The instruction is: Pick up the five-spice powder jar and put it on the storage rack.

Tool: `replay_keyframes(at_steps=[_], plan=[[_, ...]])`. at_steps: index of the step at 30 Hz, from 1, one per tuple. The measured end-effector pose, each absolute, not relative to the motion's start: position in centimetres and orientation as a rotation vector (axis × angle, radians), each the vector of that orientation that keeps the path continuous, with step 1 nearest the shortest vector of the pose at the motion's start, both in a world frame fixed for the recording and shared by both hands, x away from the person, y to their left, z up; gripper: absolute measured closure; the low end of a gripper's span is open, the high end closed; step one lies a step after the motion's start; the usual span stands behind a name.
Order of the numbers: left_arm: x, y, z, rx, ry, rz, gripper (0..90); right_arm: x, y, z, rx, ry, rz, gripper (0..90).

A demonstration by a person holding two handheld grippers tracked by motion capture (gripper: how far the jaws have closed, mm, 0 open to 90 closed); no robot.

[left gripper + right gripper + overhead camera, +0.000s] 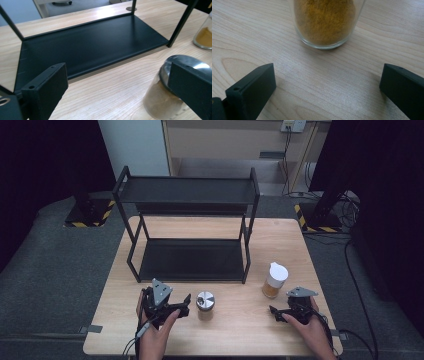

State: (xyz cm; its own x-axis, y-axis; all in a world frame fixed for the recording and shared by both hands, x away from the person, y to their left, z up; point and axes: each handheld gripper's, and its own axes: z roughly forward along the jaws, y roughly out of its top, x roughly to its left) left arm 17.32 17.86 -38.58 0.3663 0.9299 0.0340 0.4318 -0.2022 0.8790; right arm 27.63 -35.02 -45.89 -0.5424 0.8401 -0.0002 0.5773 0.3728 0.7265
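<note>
A small glass spice jar with a silver lid (205,302) (172,87) stands near the table's front, holding brown powder. My left gripper (182,307) (117,92) is open just left of it; its right jaw partly covers the jar in the left gripper view. A taller glass jar with a white cap (274,280) (324,22), filled with yellow-orange powder, stands to the right. My right gripper (280,312) (328,90) is open a little in front of that jar, nothing between its jaws. A black two-tier metal rack (192,237) (87,47) stands behind, both shelves bare.
The light wooden table (235,330) sits on grey carpet. Cables (345,250) lie on the floor at the right. Black stands with yellow-black striped bases (90,215) flank the table's far side.
</note>
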Motion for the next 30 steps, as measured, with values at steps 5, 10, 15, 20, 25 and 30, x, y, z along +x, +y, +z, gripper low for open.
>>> replay_keyframes(at_steps=[5, 10, 15, 20, 25, 30], plan=[[17.4, 17.4, -38.6, 1.802, 1.173, 0.741, 1.8, 27.6, -35.0, -45.9, 1.235, 2.268, 0.976, 1.5], [17.4, 17.0, -38.6, 1.804, 1.145, 0.732, 1.6, 27.6, -35.0, -45.9, 1.235, 2.268, 0.976, 1.5], [17.4, 16.5, -38.8, 1.806, 1.120, 0.719, 1.3, 27.6, -35.0, -45.9, 1.235, 2.268, 0.977, 1.5], [17.5, 15.9, -39.0, 1.825, 1.092, 0.711, 1.2, 27.6, -35.0, -45.9, 1.235, 2.268, 0.976, 1.5], [17.6, 15.3, -39.4, 1.842, 1.069, 0.699, 1.1, 27.6, -35.0, -45.9, 1.235, 2.268, 0.976, 1.5], [17.7, 14.5, -39.7, 1.881, 1.040, 0.706, 1.0, 27.6, -35.0, -45.9, 1.235, 2.268, 0.976, 1.5]])
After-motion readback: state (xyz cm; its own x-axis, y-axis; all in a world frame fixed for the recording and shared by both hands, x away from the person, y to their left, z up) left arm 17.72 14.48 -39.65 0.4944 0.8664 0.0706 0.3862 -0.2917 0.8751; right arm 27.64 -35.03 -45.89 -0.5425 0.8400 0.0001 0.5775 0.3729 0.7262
